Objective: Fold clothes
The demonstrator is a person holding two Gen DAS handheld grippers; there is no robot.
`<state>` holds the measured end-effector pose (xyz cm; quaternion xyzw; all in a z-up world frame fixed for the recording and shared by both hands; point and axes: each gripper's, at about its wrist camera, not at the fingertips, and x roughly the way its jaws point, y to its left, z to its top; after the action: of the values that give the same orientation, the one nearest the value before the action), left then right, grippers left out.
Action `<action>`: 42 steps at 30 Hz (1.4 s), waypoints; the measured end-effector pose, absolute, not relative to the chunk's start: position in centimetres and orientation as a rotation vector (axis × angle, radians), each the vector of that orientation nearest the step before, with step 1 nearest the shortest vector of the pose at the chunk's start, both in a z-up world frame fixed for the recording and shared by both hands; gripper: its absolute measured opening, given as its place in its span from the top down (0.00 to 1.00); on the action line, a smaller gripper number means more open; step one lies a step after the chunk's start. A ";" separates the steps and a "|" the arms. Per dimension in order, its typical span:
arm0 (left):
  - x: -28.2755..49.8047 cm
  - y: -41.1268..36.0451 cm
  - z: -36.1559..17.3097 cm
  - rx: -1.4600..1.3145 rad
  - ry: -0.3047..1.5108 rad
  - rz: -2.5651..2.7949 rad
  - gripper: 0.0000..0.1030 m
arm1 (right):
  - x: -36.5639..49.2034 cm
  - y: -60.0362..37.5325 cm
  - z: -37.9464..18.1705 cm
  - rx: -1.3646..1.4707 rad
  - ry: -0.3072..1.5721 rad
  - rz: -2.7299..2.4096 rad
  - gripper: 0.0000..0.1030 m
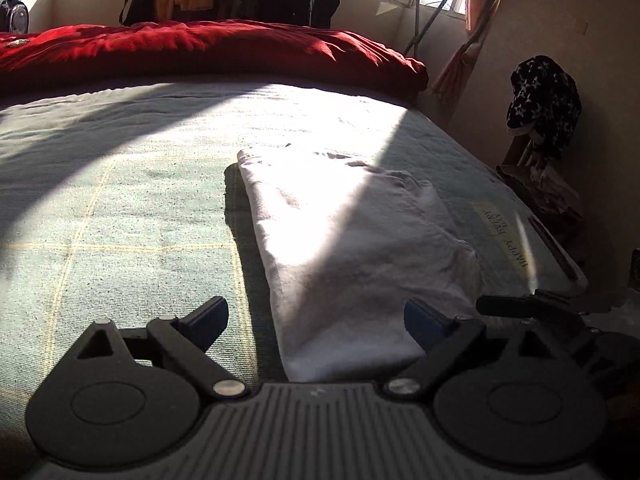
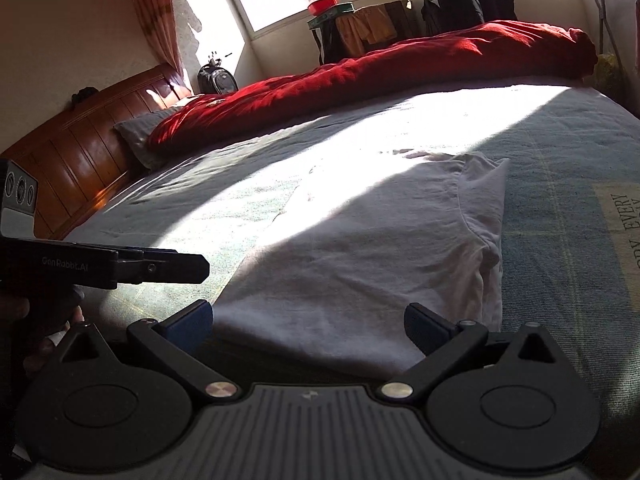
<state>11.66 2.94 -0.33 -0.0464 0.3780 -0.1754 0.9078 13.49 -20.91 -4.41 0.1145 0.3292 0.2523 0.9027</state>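
Observation:
A white garment (image 1: 344, 248) lies folded into a long strip on the green checked bed sheet (image 1: 120, 208). My left gripper (image 1: 316, 320) stands open at the strip's near end, nothing between its blue pads. In the right wrist view the same white garment (image 2: 360, 264) spreads ahead, a sleeve seam showing on its right side. My right gripper (image 2: 308, 324) is open too, its pads either side of the near hem without touching it. The left gripper (image 2: 160, 266) shows from the side at the left of that view, held by a hand.
A red quilt (image 1: 200, 52) is heaped across the far side of the bed. A wooden headboard (image 2: 80, 152) and grey pillow (image 2: 140, 136) sit far left. Dark clothes hang by the windows. A star-patterned garment (image 1: 544, 100) hangs beside the bed's right edge.

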 end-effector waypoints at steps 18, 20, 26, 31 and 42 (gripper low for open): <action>10.1 4.9 0.4 -0.033 0.742 -0.293 0.08 | 15.0 -17.3 -5.6 0.234 0.804 0.563 0.00; 10.2 5.5 0.2 -0.034 0.748 -0.280 0.08 | 15.0 -16.9 -6.0 0.224 0.819 0.556 0.00; 10.9 6.4 -0.4 -0.053 0.760 -0.269 0.08 | 15.4 -16.2 -4.1 0.165 0.739 0.552 0.00; 11.4 6.7 -0.9 -0.059 0.768 -0.269 0.08 | 16.3 -15.7 -5.3 0.167 0.809 0.550 0.00; 12.5 6.1 -1.5 -0.050 0.785 -0.280 0.08 | 18.5 -19.0 -3.0 0.117 0.705 0.440 0.00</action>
<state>12.53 6.08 -1.46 -0.0242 0.3813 -0.1358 0.9141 18.47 -19.03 -2.95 0.0566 0.3424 0.2136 0.9132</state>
